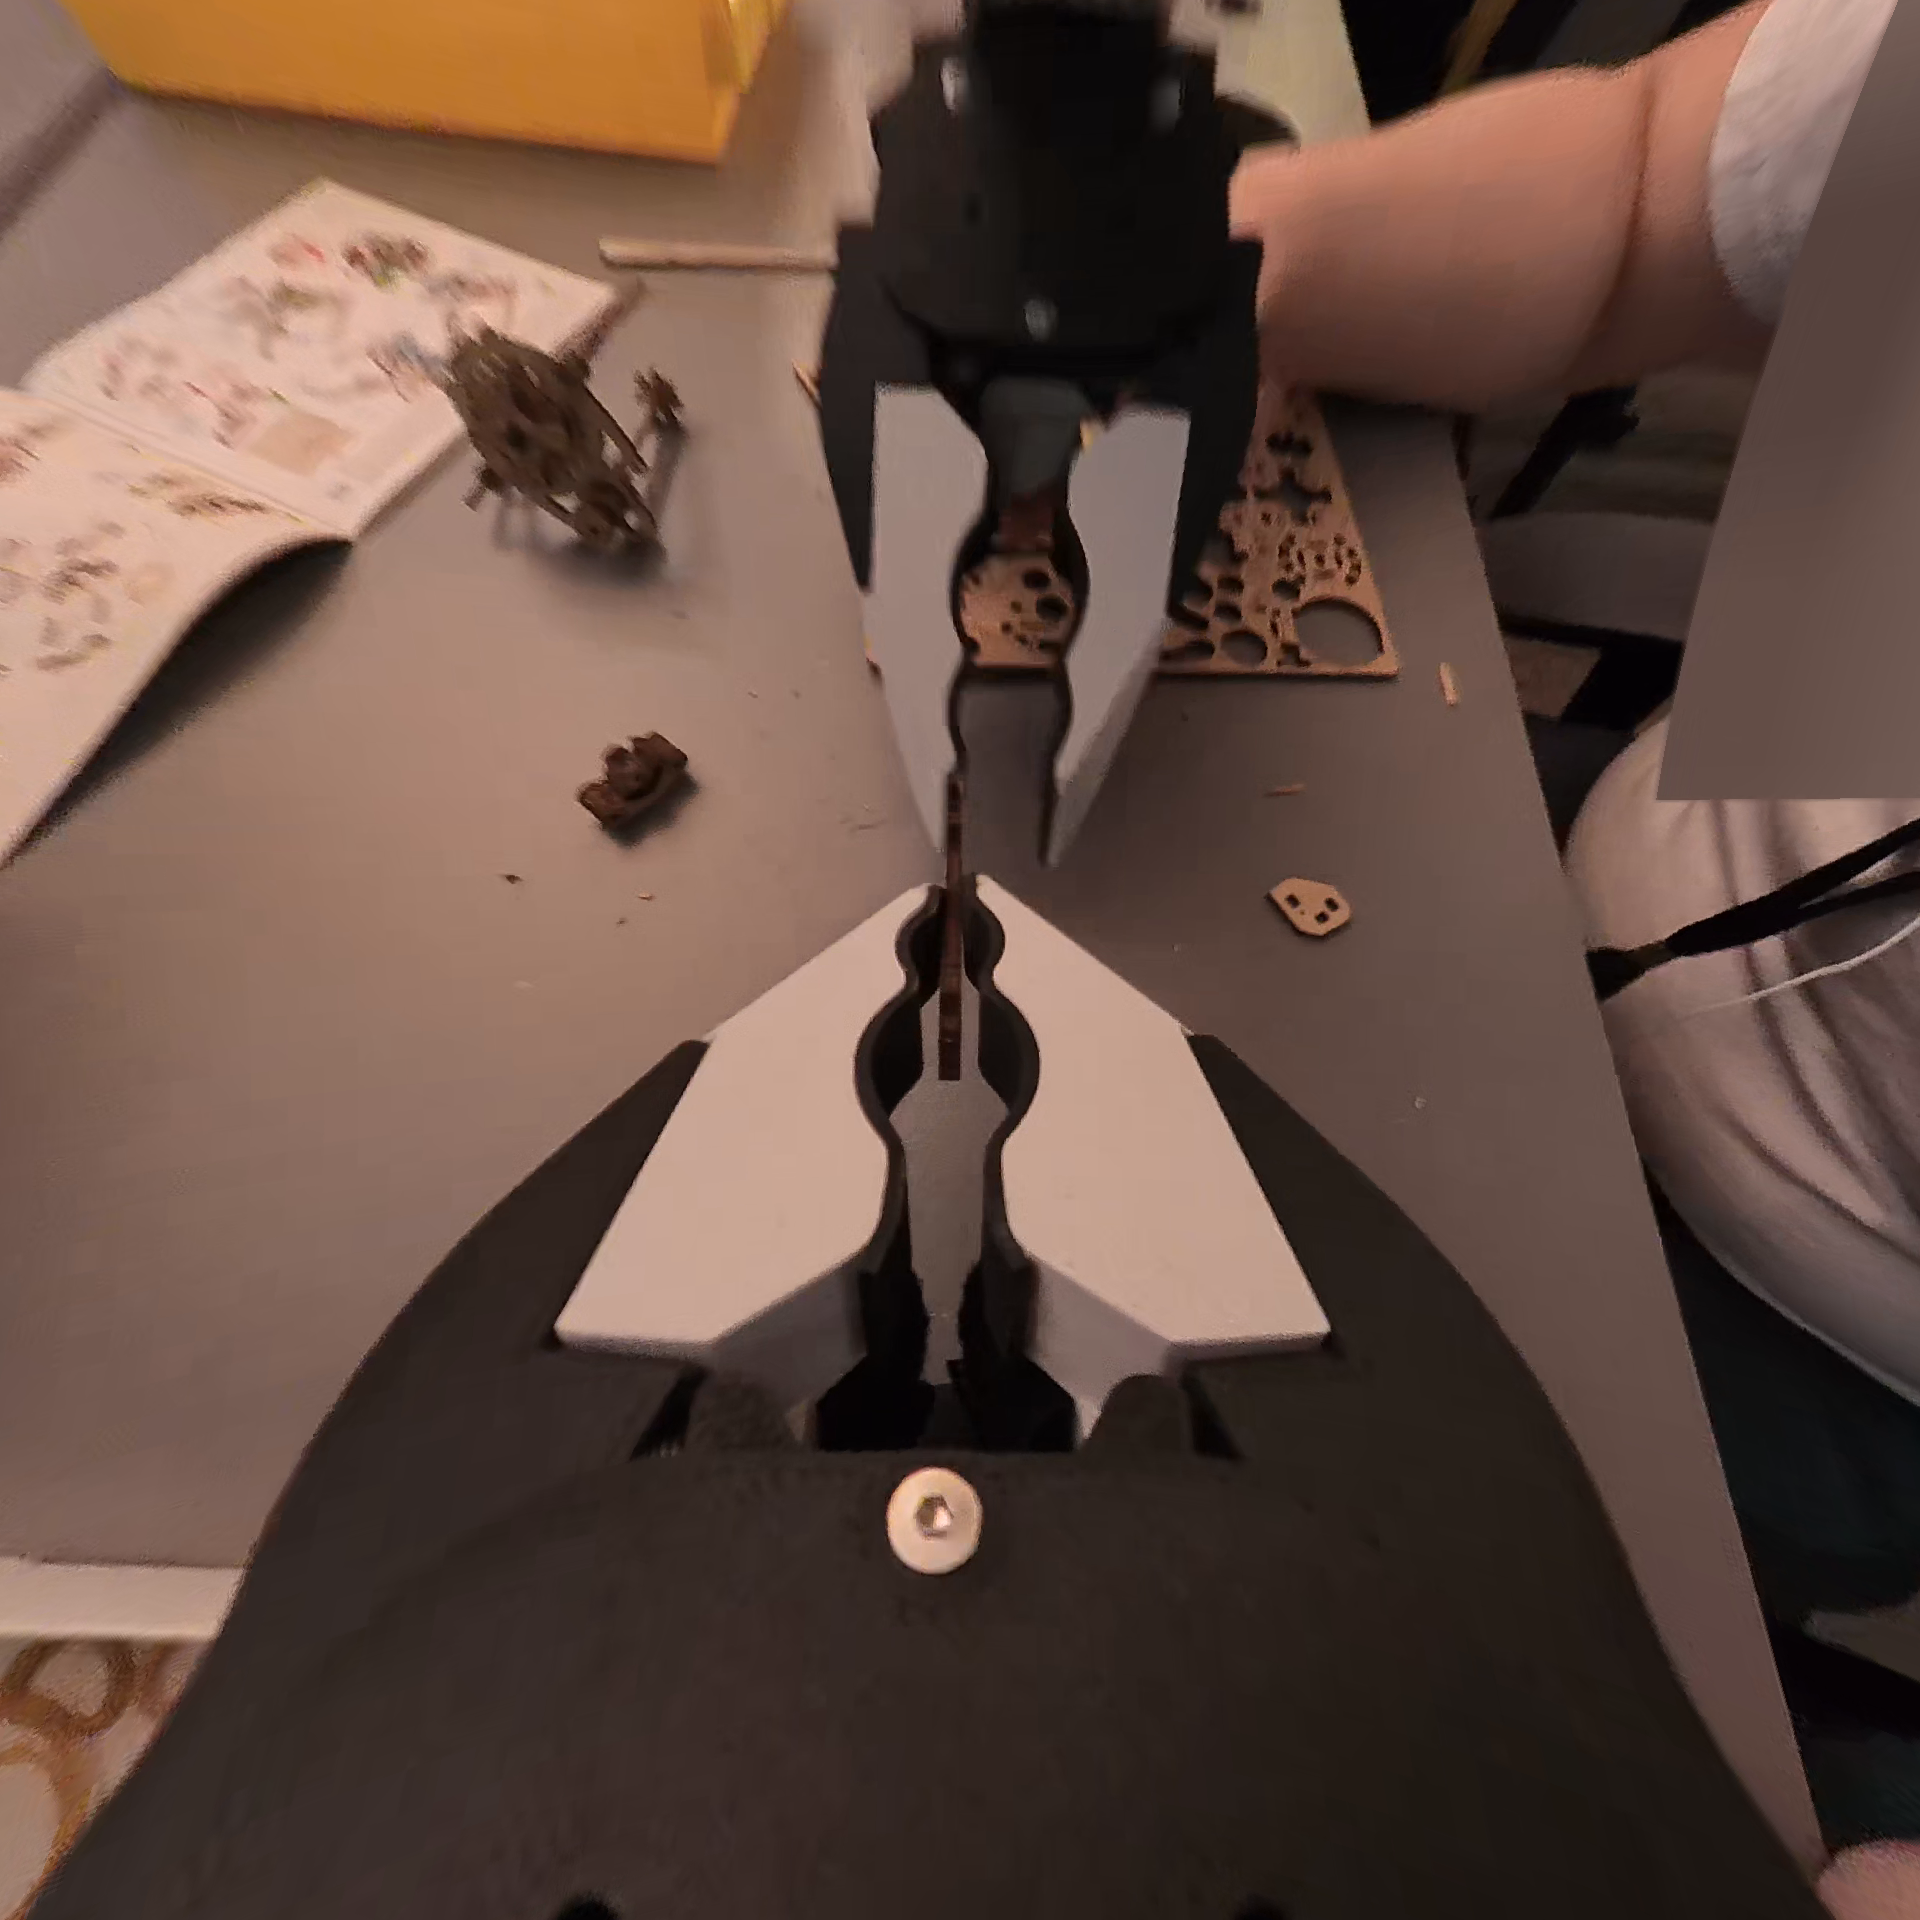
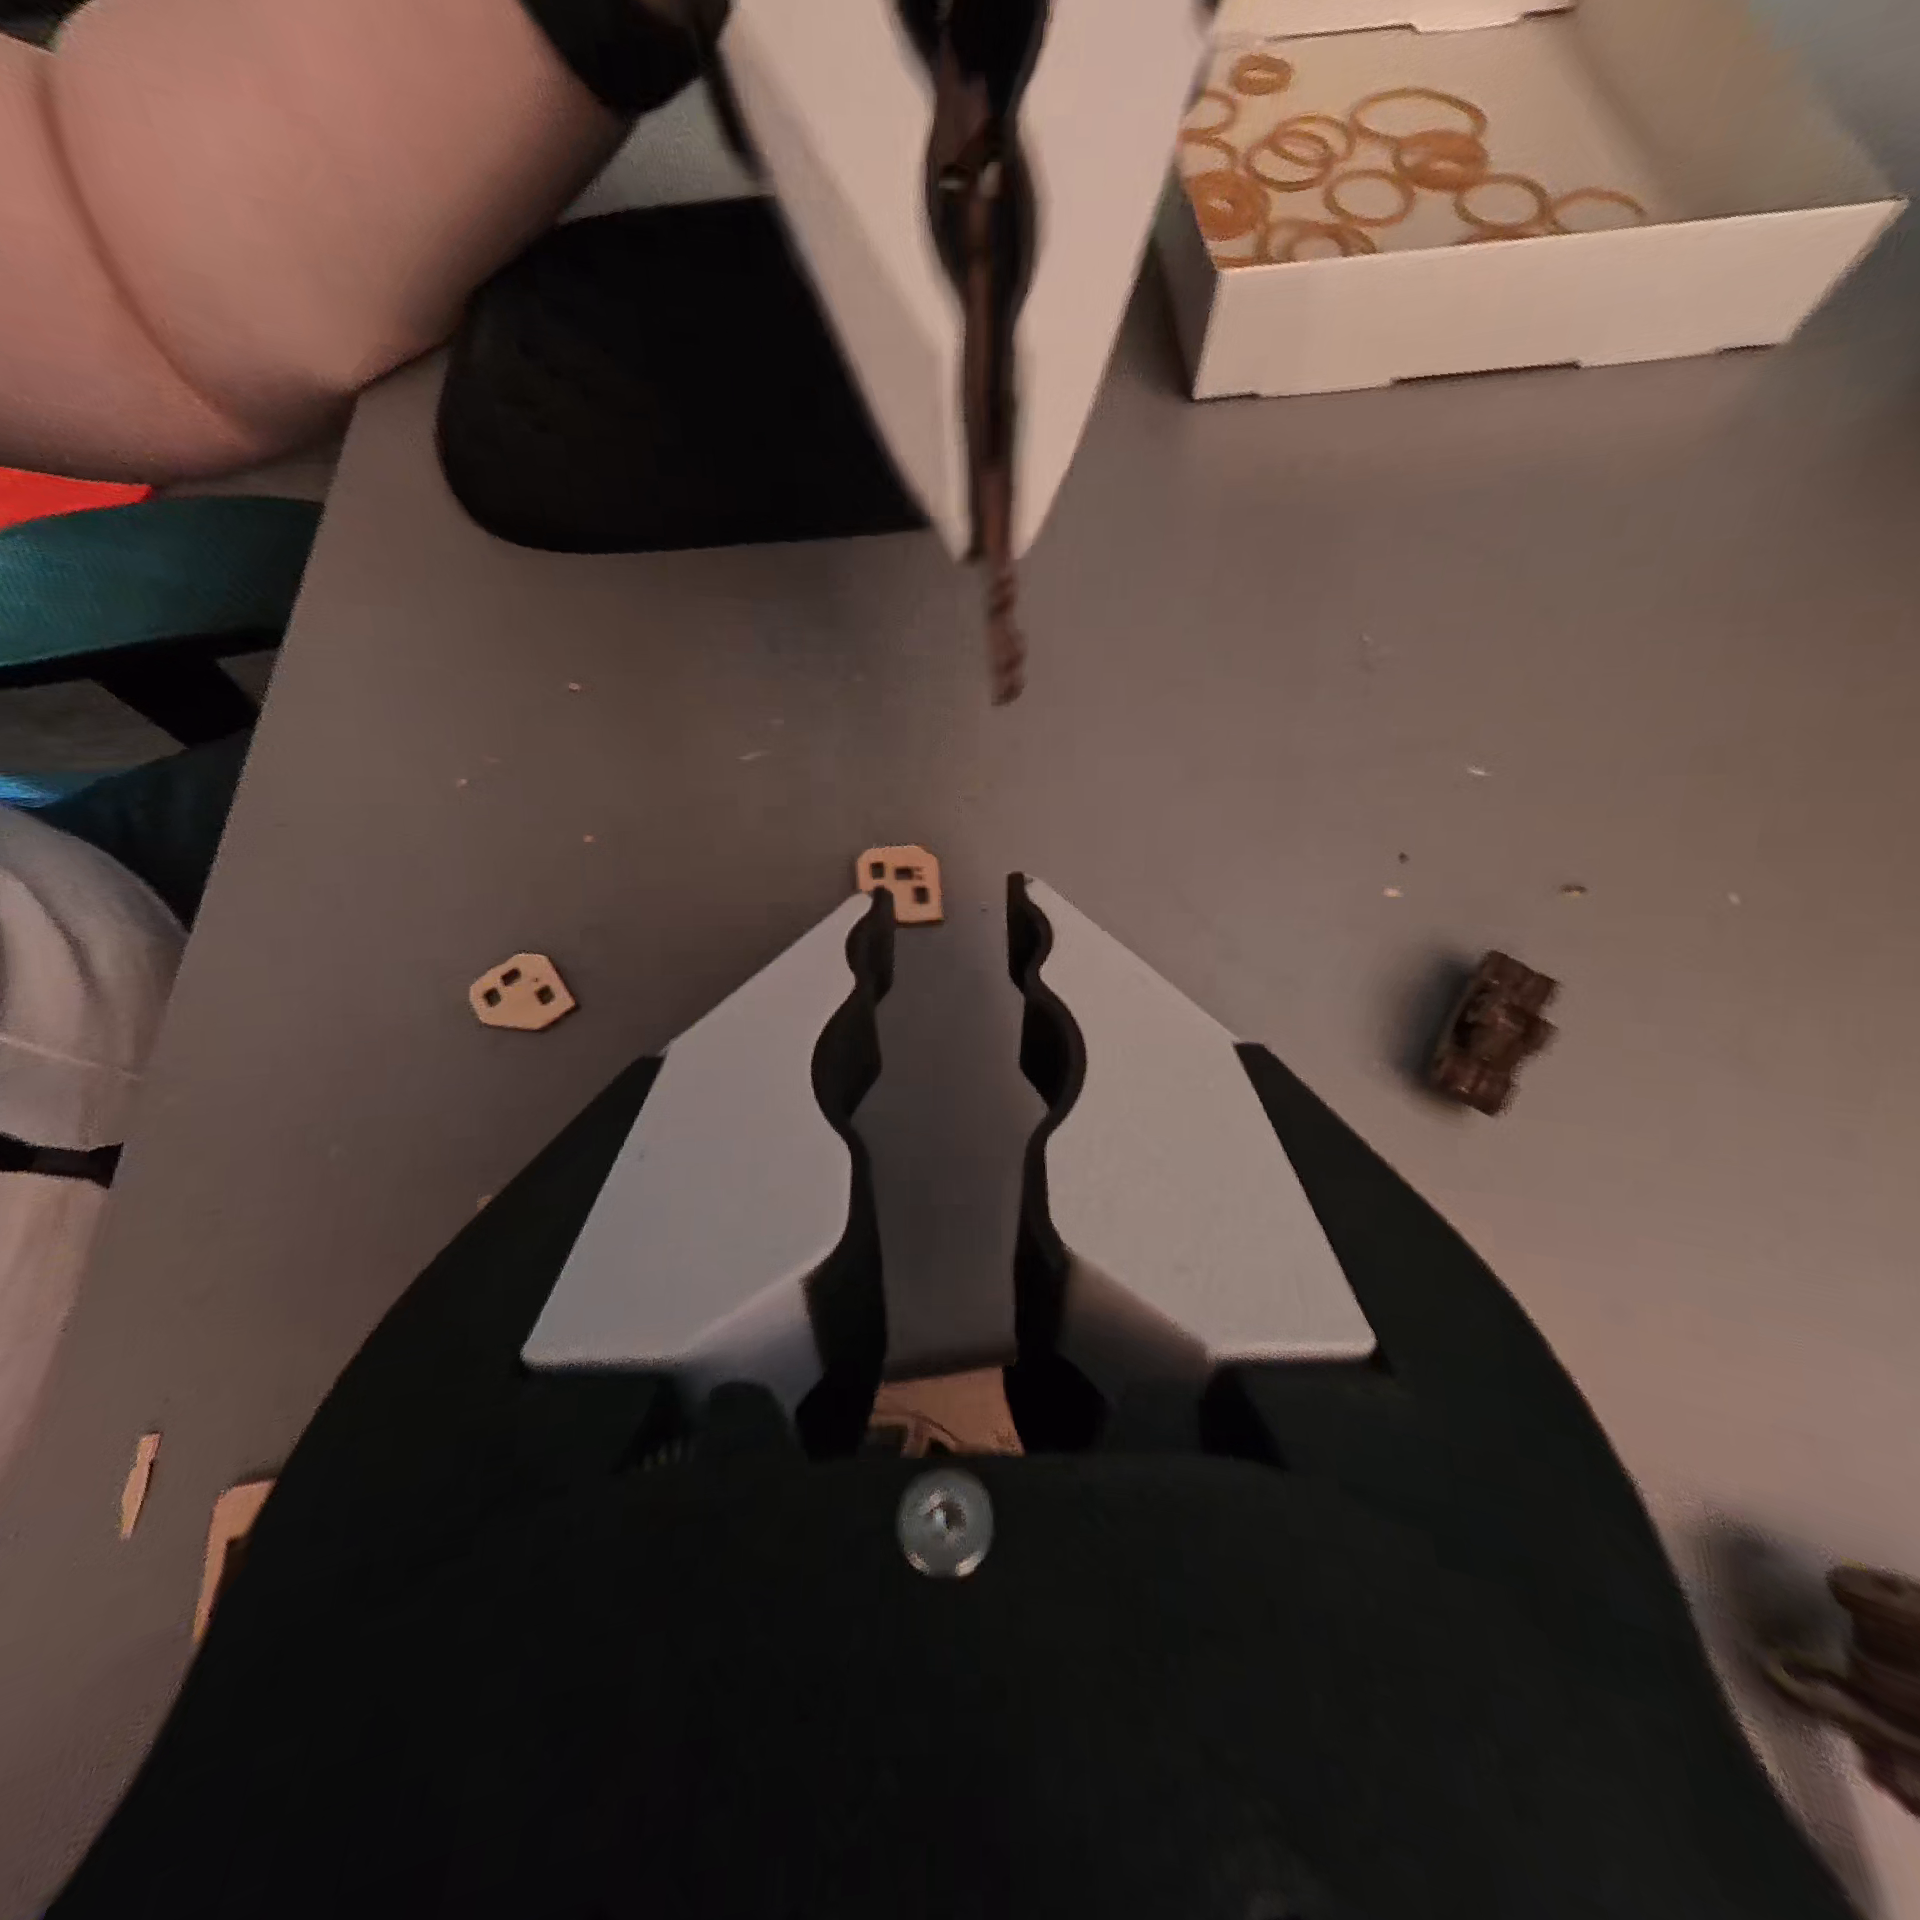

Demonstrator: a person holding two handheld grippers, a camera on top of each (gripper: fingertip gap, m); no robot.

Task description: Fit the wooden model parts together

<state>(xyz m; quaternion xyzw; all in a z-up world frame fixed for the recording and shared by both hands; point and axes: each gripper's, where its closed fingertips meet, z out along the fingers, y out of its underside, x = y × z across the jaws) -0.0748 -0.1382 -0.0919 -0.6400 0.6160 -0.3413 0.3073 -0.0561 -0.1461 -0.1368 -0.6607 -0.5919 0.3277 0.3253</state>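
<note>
My left gripper [image 1: 951, 896] is shut on a thin dark wooden strip [image 1: 950, 977], seen edge-on, which sticks out past its fingertips. The right wrist view shows the same strip [image 2: 1001, 634] jutting from the left gripper [image 2: 982, 545]. My right gripper [image 2: 951, 899] is open and empty and faces the left one above the grey table [image 2: 1299, 727]. In the left wrist view the right gripper [image 1: 1003, 816] has its fingers apart, just beyond the strip's far end. A small dark wooden sub-assembly [image 1: 636, 777] lies on the table and also shows in the right wrist view [image 2: 1491, 1029].
A partly built dark model [image 1: 551, 447] stands by an open instruction booklet [image 1: 208, 416]. A yellow box [image 1: 416, 62] is behind. A cut-out plywood sheet [image 1: 1278, 582] lies under the right gripper. Flat tan pieces [image 2: 902, 883] [image 2: 522, 992] lie near my right fingertips. A white box of rings [image 2: 1455, 208] stands far right. The grippers' ends are close to 6 cm from one another.
</note>
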